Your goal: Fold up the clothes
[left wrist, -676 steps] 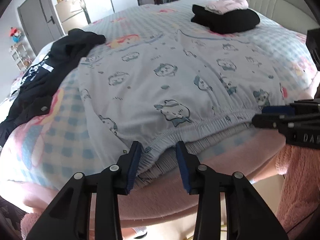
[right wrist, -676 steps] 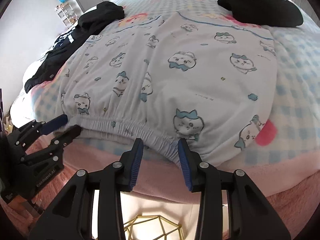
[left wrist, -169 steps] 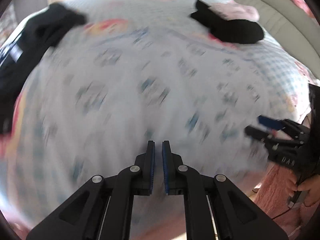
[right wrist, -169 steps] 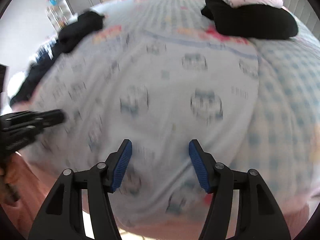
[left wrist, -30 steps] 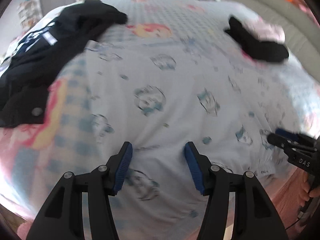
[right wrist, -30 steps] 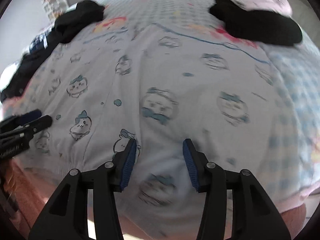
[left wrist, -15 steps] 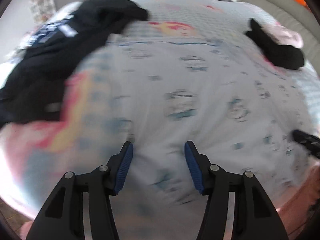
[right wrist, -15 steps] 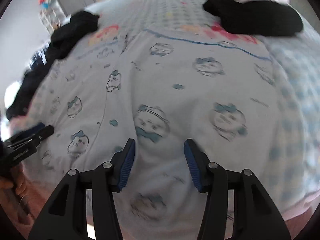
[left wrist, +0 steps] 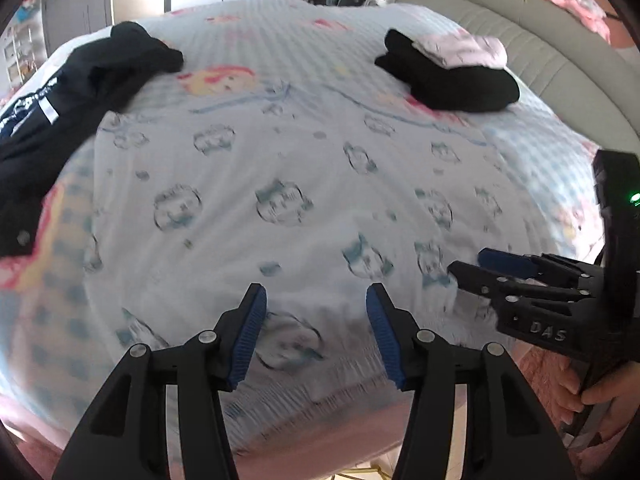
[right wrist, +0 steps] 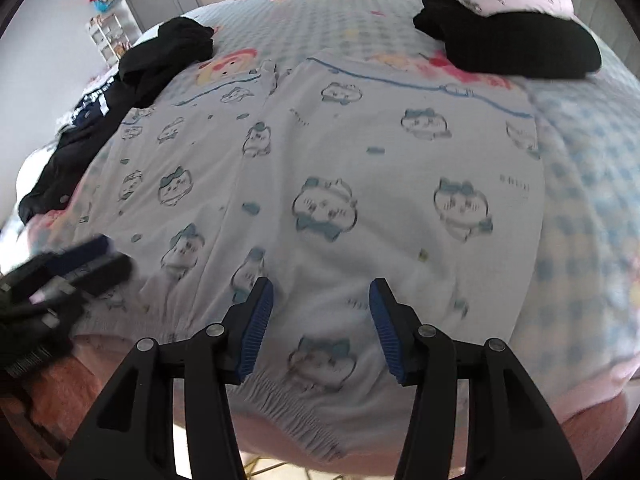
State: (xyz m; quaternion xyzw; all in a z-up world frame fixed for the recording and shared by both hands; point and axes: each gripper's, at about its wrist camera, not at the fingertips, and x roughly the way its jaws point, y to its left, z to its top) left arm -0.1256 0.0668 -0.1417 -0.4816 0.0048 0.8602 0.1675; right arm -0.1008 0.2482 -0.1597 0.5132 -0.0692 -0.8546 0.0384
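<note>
I judge I'm lining up the first fold: the printed pyjama bottoms (right wrist: 320, 184) lie flat on the bed (right wrist: 580, 184), my left gripper (left wrist: 314, 312) closing yet empty, right gripper (right wrist: 320, 308) fingers apart, waistband needing pinching next.

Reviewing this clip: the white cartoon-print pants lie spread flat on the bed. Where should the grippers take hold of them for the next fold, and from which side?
Probably the gathered elastic waistband, at the bed edge nearest the person. The cartoon-print pants lie flat, so only that bunched hem gives the fingers a ridge to pinch. Come from the near side, fingers angled down, the left gripper (jaws closing) and right gripper set apart along it.
</note>
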